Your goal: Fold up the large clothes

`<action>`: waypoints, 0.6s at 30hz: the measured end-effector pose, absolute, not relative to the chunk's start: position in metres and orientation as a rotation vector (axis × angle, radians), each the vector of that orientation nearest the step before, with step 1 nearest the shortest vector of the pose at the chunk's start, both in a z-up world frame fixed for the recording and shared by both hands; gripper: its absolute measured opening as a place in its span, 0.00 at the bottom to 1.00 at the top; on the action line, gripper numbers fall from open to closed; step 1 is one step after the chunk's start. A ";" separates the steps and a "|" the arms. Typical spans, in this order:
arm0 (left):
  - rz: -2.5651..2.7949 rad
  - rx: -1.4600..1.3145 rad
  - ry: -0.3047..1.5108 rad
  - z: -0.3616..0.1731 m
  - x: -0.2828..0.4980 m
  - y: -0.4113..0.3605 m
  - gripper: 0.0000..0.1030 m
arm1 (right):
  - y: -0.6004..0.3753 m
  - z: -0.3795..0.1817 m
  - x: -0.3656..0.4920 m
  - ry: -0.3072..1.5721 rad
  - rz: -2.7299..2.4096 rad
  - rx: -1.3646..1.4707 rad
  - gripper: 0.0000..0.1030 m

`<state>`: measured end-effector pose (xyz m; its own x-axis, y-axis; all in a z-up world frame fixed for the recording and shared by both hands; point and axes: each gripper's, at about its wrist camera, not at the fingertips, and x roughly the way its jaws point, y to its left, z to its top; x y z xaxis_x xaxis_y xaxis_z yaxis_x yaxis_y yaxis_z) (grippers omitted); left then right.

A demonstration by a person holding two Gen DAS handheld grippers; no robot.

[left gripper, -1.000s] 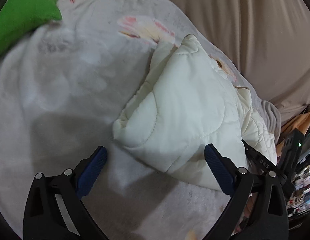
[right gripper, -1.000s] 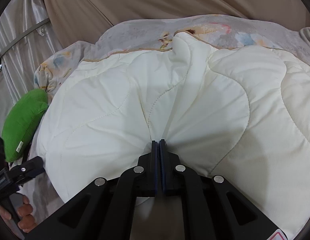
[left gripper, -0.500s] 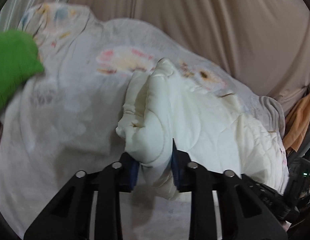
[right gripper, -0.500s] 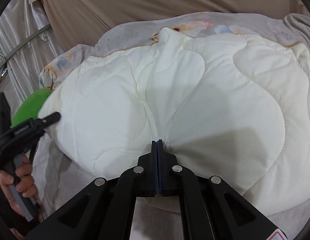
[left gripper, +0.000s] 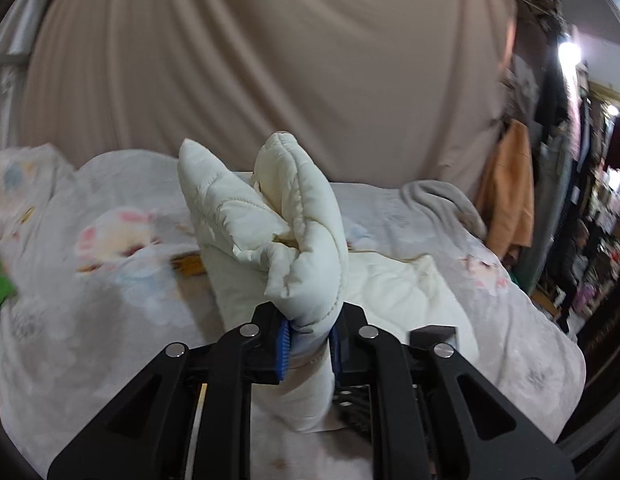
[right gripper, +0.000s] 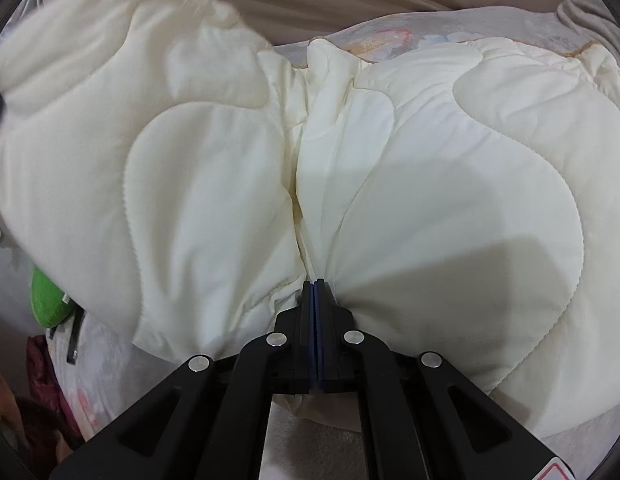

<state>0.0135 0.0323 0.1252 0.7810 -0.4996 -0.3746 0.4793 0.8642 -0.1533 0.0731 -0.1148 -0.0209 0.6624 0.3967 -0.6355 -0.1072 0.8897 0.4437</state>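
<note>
A cream quilted garment (left gripper: 294, 240) lies on the bed, and one bunched corner of it stands lifted in the left wrist view. My left gripper (left gripper: 310, 336) has that thick fold between its blue pads (left gripper: 283, 344); its jaws are closing and squeeze the padding. In the right wrist view the same garment (right gripper: 430, 180) fills most of the picture, puckered toward my right gripper (right gripper: 315, 284), which is shut on its near edge. The garment's left half is raised and blurred there.
A pale floral bedsheet (left gripper: 110, 280) covers the bed, with a beige curtain (left gripper: 270, 60) behind it. A grey blanket (left gripper: 442, 200) and an orange cloth (left gripper: 506, 192) are at the far right, beside cluttered shelves (left gripper: 602, 220). A green cushion (right gripper: 50, 304) lies at the left.
My left gripper went from wide open to closed on a bunched corner of the garment and lifted it off the sheet. The right gripper stayed shut on the edge.
</note>
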 end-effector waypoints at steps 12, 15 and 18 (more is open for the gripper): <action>-0.649 0.122 0.496 0.094 0.015 -0.078 0.13 | -0.176 -0.022 0.013 0.735 0.284 0.575 0.03; -0.655 0.158 0.518 0.083 0.016 -0.095 0.13 | -0.193 -0.024 -0.006 0.717 0.246 0.591 0.05; -0.653 0.190 0.542 0.072 0.019 -0.112 0.13 | -0.216 -0.024 -0.022 0.695 0.205 0.619 0.06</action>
<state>0.0187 -0.1121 0.0723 0.6620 -0.5252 -0.5347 0.6219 0.7831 0.0009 -0.0218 -0.2163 -0.0240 0.7569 0.3745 -0.5356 0.0243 0.8028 0.5958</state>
